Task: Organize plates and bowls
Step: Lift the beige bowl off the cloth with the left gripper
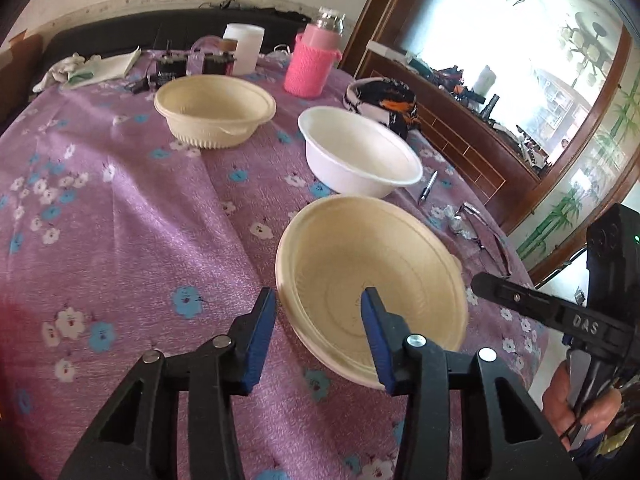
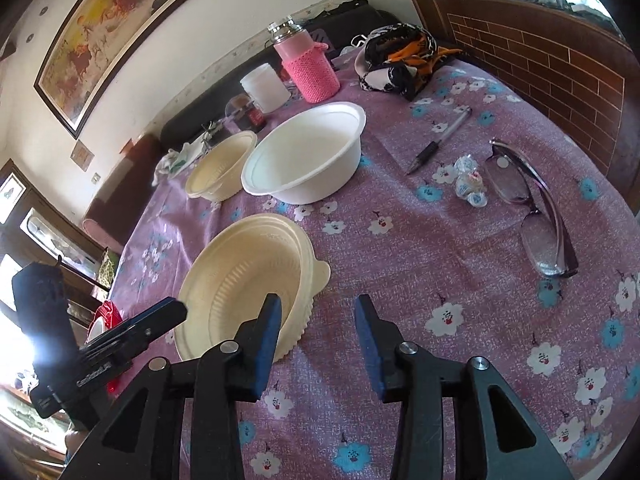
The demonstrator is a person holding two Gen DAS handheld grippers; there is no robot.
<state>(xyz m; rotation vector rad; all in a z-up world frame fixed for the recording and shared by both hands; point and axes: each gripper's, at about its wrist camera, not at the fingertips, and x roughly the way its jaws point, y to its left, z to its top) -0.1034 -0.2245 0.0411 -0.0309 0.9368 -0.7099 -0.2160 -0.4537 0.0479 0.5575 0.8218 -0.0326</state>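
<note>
Bowls unstacked: near cream bowl [image 1: 372,292], white bowl [image 1: 360,152], far cream bowl [image 1: 214,110] apart on desk [image 1: 120,220]; left tool [image 1: 318,334] straddles near rim ungripped; right tool [image 2: 316,344] open, empty.

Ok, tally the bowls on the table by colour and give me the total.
Cream bowls: 2, the near one tilted at the left gripper, and the far one.
White bowls: 1, standing between them.
Total: 3 bowls.
</note>
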